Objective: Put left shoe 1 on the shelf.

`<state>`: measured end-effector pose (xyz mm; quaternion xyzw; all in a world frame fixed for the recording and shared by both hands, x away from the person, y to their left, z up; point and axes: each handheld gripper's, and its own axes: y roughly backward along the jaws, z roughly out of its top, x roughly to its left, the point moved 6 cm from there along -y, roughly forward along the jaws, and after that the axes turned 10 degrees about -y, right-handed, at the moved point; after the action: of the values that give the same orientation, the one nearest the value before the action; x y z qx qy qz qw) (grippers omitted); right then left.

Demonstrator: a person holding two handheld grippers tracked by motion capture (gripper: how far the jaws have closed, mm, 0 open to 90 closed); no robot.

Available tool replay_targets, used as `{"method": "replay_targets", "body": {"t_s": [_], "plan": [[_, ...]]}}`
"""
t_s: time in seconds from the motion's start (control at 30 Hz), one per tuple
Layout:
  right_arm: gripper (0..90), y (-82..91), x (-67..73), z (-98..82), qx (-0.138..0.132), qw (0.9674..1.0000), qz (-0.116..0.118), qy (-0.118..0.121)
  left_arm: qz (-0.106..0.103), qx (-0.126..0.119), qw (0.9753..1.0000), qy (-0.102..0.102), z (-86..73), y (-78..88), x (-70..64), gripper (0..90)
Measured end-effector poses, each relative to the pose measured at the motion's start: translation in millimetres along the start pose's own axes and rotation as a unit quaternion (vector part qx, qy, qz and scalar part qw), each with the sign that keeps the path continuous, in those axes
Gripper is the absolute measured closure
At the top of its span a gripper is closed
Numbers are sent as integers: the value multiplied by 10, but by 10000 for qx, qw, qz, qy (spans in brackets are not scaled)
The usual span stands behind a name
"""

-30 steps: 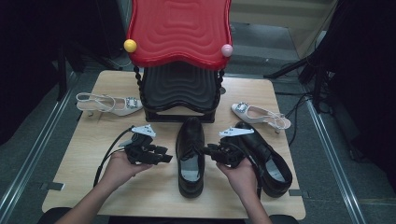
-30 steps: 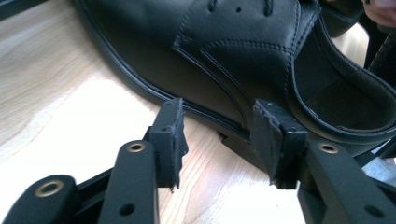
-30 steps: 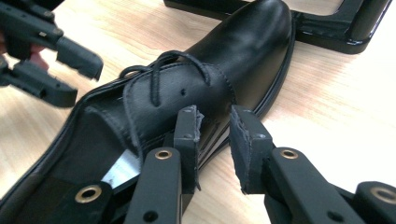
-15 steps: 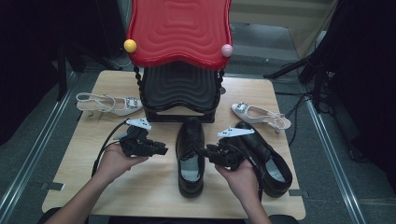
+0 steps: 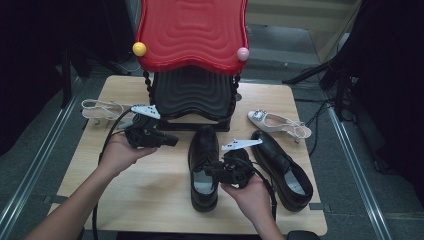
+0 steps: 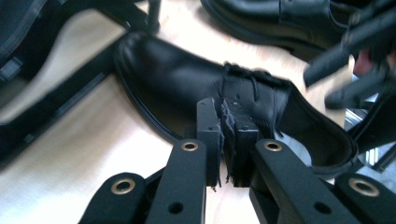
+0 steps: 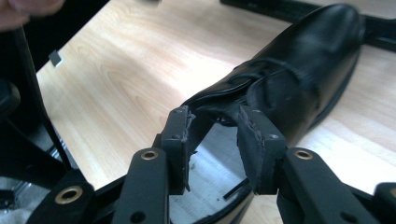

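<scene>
Two black dress shoes on the bench (image 5: 150,200) right now, and two pale slingback heels to go with them. The middle black shoe (image 5: 203,165) lies toe toward the rack, heel opening toward the person, and that is where the action is. The right hand-held gripper (image 5: 212,170) sits low at that shoe's opening — in the right gripper view its jaws are spread partway and have just been opening, with the edge of the shoe's collar (image 7: 219,109) lying in the gap between them; the pads don't look pressed on it. The left hand-held gripper (image 5: 172,140) is held up off the bench to the left of the shoe, pointing across at it, and its jaws have just been closing: in the left gripper view the frayed pads (image 6: 219,135) are pressed together with nothing between them, the shoe lying just beyond. The second black shoe (image 5: 282,167) rests to the right of the first, angled, close beside it but apart. One heel (image 5: 277,122) sits at the bench's right rear, the other (image 5: 102,109) at the left rear — one on each side of the black ribbed rack (image 5: 192,95), under one red wavy panel (image 5: 192,32) carrying two small balls, a yellow one (image 5: 139,49) and a pink one (image 5: 243,54).
</scene>
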<state>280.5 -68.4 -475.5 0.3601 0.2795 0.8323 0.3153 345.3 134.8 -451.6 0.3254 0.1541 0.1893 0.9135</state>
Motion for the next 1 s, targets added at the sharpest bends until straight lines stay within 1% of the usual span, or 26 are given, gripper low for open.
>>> {"method": "replay_targets", "body": {"t_s": [0.03, 0.07, 0.2, 0.23, 0.3, 0.33, 0.37, 0.43, 0.47, 0.5, 0.53, 0.57, 0.6, 0.63, 0.67, 0.8, 0.83, 0.87, 0.9, 0.93, 0.97, 1.0], "plan": [[659, -29, 9, -7, 29, 10000, 7, 20, 27, 5, 10000, -3, 63, 26, 53, 870], [657, -58, 23, -13, 62, 10000, 21, 40, 19, -36, 10000, 3, 101, 48, 72, 870], [645, -138, 81, -8, 133, 9999, 65, 74, 111, -77, 9999, -108, 259, 136, 120, 871], [645, -138, 81, -8, 133, 9999, 65, 74, 111, -77, 9999, -108, 259, 136, 120, 871], [634, -204, 119, -11, 209, 9997, 65, 108, 157, -112, 9997, -180, 365, 199, 162, 871], [634, -204, 119, -11, 209, 9997, 65, 108, 157, -112, 9997, -180, 365, 199, 162, 871], [626, -238, 144, -13, 224, 9996, 48, 140, 168, -128, 9996, -212, 420, 228, 190, 873], [622, -248, 156, -16, 235, 9996, 47, 136, 193, -138, 9995, -231, 450, 242, 207, 873], [602, -287, 191, -30, 286, 9994, 44, 166, 188, -137, 9994, -252, 493, 262, 228, 877], [602, -287, 191, -30, 286, 9994, 44, 166, 188, -137, 9994, -252, 493, 262, 228, 877], [571, -319, 210, -44, 337, 9993, 16, 175, 190, -133, 9994, -260, 515, 272, 236, 877], [571, -319, 210, -44, 337, 9993, 16, 175, 205, -132, 9993, -274, 538, 284, 240, 877], [557, -359, 227, -66, 379, 9992, 14, 138, 190, -144, 9993, -287, 565, 302, 242, 877], [557, -378, 233, -78, 397, 9992, 11, 105, 163, -224, 9992, -274, 619, 339, 243, 877], [557, -393, 233, -87, 422, 9991, 17, 101, 229, -227, 9990, -319, 650, 365, 250, 877], [562, -466, 242, -125, 559, 9984, 29, 81, 278, -305, 9986, -341, 798, 482, 285, 877], [562, -484, 243, -132, 594, 9982, 14, 77, 353, -292, 9983, -373, 837, 510, 307, 877], [562, -500, 246, -136, 613, 9981, 4, 66, 378, -287, 9982, -362, 886, 543, 328, 877], [562, -500, 246, -136, 613, 9981, 4, 66, 378, -287, 9982, -362, 886, 543, 328, 877], [561, -543, 249, -137, 647, 9979, -10, 62, 412, -310, 9981, -348, 959, 592, 355, 877], [561, -543, 249, -137, 647, 9979, -10, 62, 412, -310, 9981, -348, 959, 592, 355, 877], [560, -559, 252, -137, 653, 9978, -13, 57, 416, -329, 9979, -368, 1012, 629, 371, 877]]}}
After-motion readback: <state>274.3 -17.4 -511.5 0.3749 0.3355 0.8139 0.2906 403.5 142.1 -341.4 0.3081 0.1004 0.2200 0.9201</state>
